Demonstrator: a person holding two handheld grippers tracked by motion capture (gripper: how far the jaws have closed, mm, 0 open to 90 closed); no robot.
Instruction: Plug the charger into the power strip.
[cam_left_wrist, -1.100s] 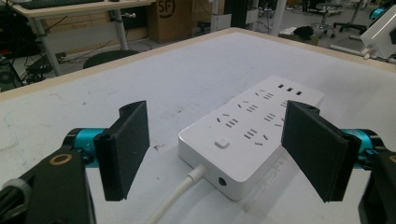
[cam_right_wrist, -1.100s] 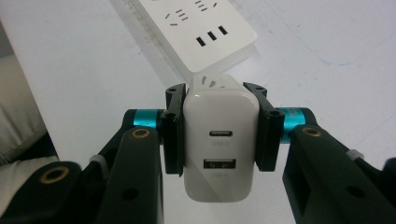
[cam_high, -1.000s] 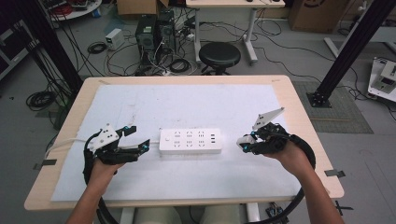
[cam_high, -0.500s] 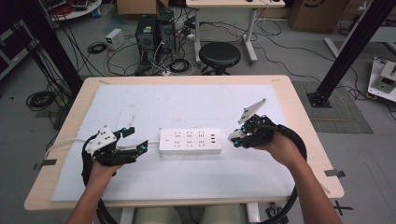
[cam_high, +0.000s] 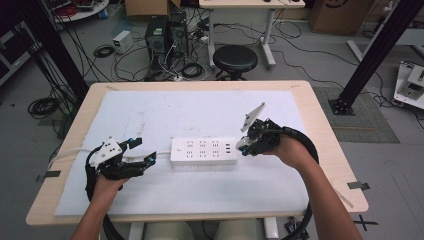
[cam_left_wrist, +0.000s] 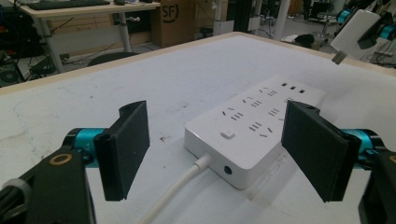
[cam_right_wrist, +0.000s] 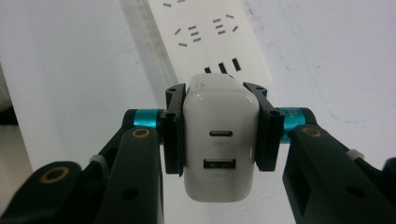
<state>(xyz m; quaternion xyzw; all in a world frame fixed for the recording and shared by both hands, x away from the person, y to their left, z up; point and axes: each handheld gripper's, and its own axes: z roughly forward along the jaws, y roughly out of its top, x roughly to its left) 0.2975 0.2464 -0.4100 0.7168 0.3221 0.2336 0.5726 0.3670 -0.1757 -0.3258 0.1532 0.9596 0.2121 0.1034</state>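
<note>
A white power strip (cam_high: 204, 151) lies flat in the middle of the white mat, sockets up, its white cable (cam_left_wrist: 180, 189) leading off its left end. My left gripper (cam_high: 142, 152) rests open just left of that end; in the left gripper view its jaws stand wide on either side of the strip's cable end (cam_left_wrist: 254, 126), touching nothing. My right gripper (cam_high: 245, 145) hovers at the strip's right end, shut on a white USB charger (cam_right_wrist: 219, 140). The right gripper view looks down past the charger onto the strip's sockets (cam_right_wrist: 205, 32).
The white mat (cam_high: 200, 115) covers most of the wooden table (cam_high: 320, 115). Beyond the far edge are a black stool (cam_high: 235, 59), computer towers (cam_high: 162, 35) and loose floor cables. A black frame post (cam_high: 370, 55) stands to the right.
My right gripper has moved left with the charger, from the mat's right side to the strip's right end. The left gripper and the strip have stayed put.
</note>
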